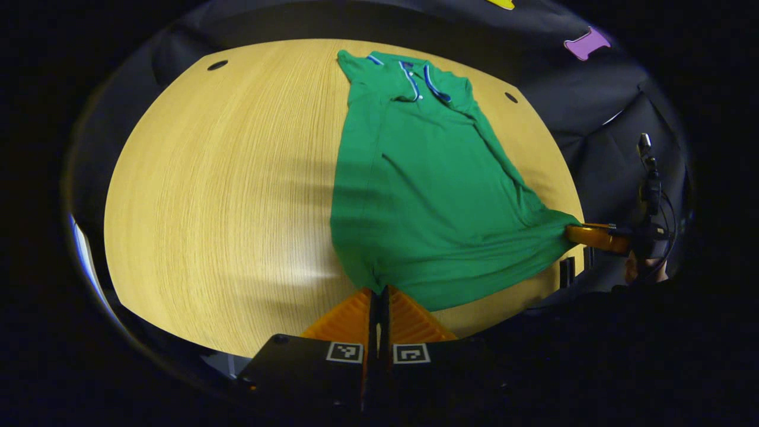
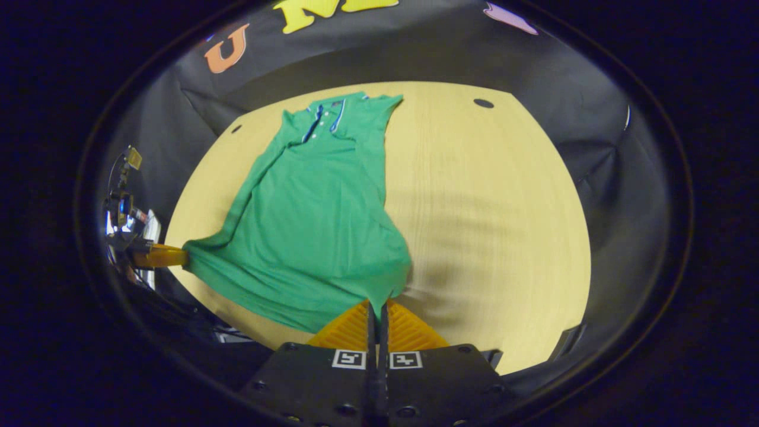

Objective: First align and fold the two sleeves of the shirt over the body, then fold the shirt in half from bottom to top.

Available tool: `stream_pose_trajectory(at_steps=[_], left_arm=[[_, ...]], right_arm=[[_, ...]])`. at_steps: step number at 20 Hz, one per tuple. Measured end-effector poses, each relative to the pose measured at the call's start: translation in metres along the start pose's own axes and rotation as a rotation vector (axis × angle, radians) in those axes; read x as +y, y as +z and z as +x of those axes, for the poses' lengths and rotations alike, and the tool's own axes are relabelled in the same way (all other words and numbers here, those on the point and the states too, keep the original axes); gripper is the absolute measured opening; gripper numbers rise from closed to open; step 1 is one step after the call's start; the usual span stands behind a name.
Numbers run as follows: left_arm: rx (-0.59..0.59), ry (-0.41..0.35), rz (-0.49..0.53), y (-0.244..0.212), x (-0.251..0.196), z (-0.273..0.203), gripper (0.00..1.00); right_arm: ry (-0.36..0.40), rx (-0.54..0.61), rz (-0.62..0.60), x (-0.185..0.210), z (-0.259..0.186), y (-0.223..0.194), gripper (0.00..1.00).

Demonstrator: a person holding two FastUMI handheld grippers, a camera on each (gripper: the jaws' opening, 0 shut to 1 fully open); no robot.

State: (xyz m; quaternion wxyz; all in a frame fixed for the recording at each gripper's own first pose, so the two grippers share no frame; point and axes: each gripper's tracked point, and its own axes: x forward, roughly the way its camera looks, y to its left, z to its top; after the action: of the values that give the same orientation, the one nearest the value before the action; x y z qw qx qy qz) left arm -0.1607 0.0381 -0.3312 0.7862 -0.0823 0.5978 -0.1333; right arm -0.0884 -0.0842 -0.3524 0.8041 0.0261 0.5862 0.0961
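We find both sleeves already folded over the shirt (image 1: 415,196), the left gripper (image 1: 379,293) and right gripper (image 2: 376,305) jaws each pinching a hem corner, bottom-to-top fold outstanding.

Nothing readable here, honestly. The only markings are small black-and-white square fiducial tags, two on the body of the left gripper (image 1: 378,290) and two on the right gripper (image 2: 377,303), and those are just patterns, not text. The green shirt (image 1: 427,190) carries no visible logo, brand or number in either view.
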Motion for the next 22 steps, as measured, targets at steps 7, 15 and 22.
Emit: stream_pose_trajectory(at_steps=[7, 15, 22], left_arm=[[-0.156, 0.007, 0.071, 0.101, 0.005, -0.015, 0.06], [-0.338, 0.076, 0.124, 0.237, 0.035, 0.002, 0.06], [-0.475, 0.121, 0.107, 0.35, 0.065, 0.031, 0.06]], right_arm=[[0.004, -0.178, -0.004, 0.015, -0.011, 0.106, 0.0], [0.024, -0.3, 0.043, 0.025, 0.007, 0.231, 0.02], [0.037, -0.363, 0.092, 0.026, 0.05, 0.343, 0.0]])
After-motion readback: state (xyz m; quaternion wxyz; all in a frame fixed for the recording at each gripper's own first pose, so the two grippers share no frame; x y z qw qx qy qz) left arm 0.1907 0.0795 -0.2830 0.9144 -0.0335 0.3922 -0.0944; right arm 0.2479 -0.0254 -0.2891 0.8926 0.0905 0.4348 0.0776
